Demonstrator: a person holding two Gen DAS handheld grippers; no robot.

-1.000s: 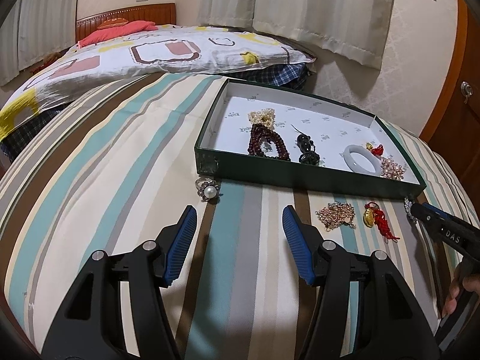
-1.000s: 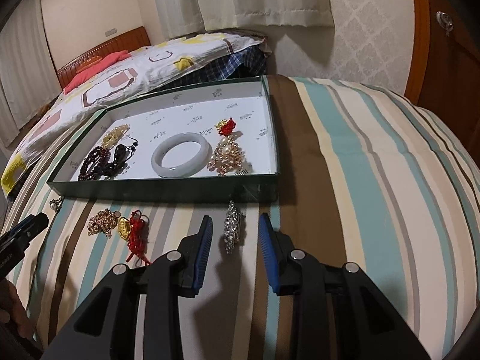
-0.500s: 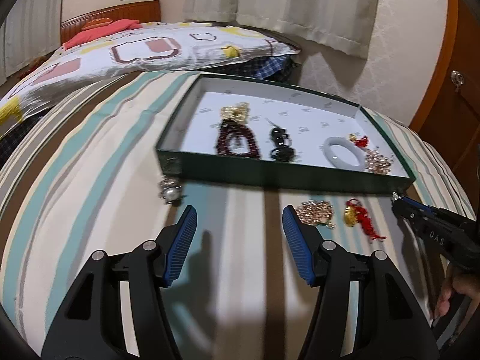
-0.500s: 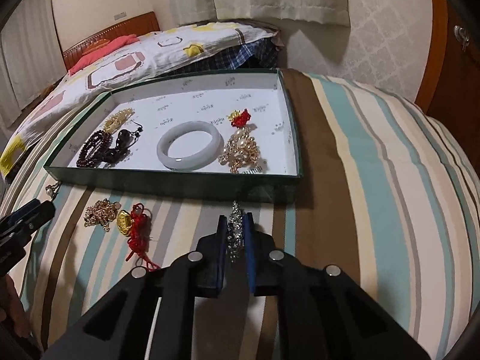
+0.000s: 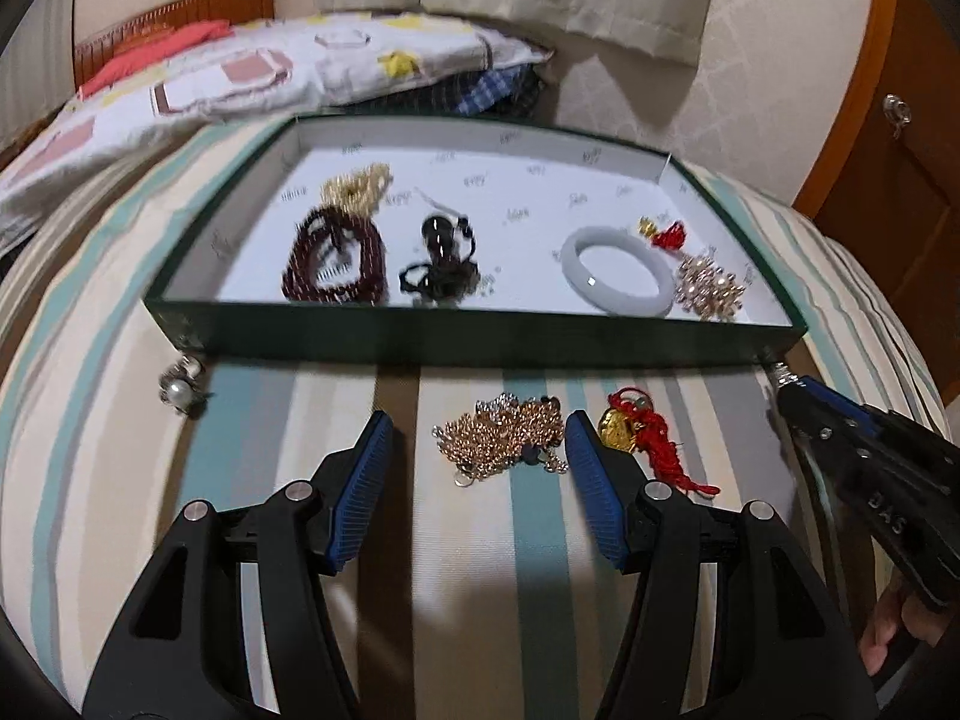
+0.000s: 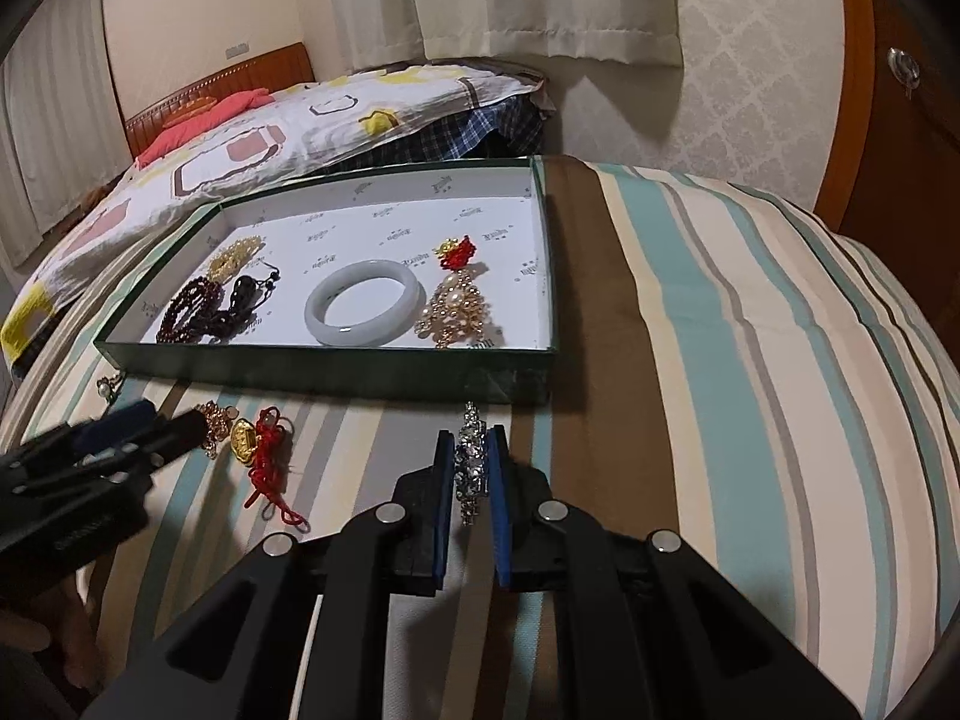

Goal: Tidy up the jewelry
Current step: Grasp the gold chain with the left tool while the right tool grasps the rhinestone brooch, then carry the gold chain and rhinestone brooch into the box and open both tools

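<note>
Left gripper [image 5: 479, 450] stands with its jaws spread, empty; since a second ago the left wrist view has slid rightward from the pearl ring [image 5: 180, 387] so that the rose-gold chain [image 5: 501, 435] now lies between its fingers on the striped cover [image 5: 300, 420], untouched. Just right of it is the gold charm with red cord [image 5: 645, 441]; the green tray [image 5: 480, 342] lies beyond, farther off.

Right gripper [image 6: 471, 471], in its own view, has closed during the last second and now pinches the silver crystal brooch [image 6: 471, 459], just near of the tray's right corner. That piece looks ready to be lifted into the tray, where the white bangle [image 6: 362, 302] already lies.
</note>
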